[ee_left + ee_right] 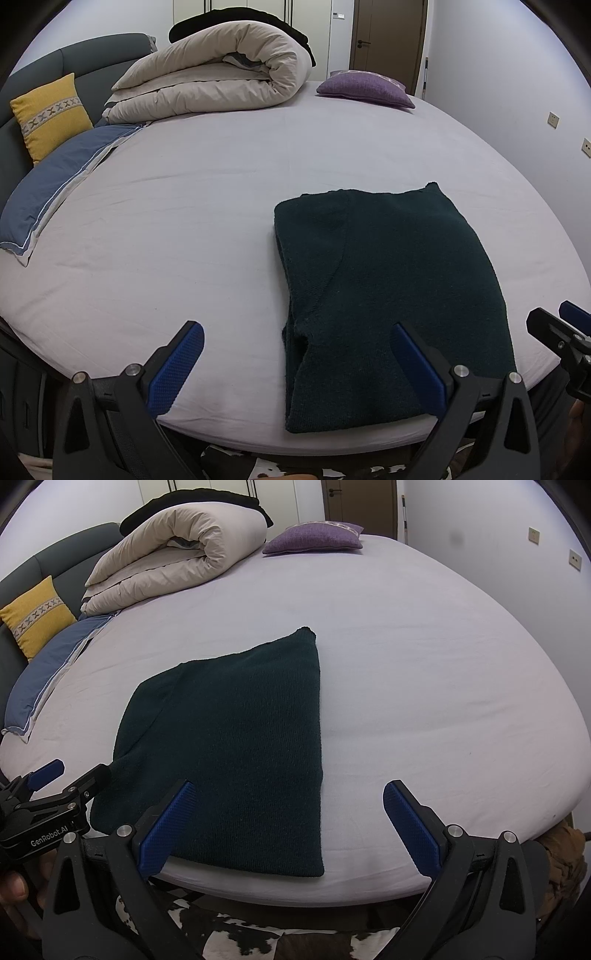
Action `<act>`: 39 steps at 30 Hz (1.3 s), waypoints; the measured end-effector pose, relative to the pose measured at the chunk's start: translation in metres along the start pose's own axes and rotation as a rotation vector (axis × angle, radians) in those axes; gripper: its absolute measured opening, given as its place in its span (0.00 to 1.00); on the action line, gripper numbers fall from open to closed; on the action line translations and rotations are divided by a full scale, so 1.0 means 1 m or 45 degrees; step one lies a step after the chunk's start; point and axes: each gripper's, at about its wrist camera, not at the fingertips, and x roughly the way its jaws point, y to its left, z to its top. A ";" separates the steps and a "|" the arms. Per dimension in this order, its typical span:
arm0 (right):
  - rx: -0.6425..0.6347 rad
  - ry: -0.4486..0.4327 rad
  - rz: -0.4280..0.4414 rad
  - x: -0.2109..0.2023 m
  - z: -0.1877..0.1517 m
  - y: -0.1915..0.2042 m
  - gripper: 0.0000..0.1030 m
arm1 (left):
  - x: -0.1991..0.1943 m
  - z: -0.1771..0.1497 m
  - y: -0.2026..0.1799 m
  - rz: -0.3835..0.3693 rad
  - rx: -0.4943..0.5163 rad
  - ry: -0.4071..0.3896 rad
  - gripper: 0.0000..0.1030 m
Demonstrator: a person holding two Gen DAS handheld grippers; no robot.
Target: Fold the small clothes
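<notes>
Near bed (184,221) edge: dark knit sweater (388,288) lying flat, partly folded. Left gripper (295,354) and right gripper (286,812) both spread wide, empty, hovering. Likely soft, thick, limp; pinch near hem corners.

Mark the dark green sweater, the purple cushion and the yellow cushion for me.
dark green sweater (236,746): right wrist view, middle of its folded top.
purple cushion (364,88): left wrist view, centre of its face.
yellow cushion (51,116): left wrist view, patterned band.
</notes>
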 end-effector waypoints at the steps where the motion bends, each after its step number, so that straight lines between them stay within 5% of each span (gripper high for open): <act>1: 0.000 0.000 0.001 0.000 0.000 0.000 1.00 | 0.000 0.000 0.000 0.000 0.000 0.000 1.00; 39: 0.003 0.006 0.002 0.003 -0.001 0.001 1.00 | 0.001 -0.001 0.005 -0.002 -0.005 0.004 1.00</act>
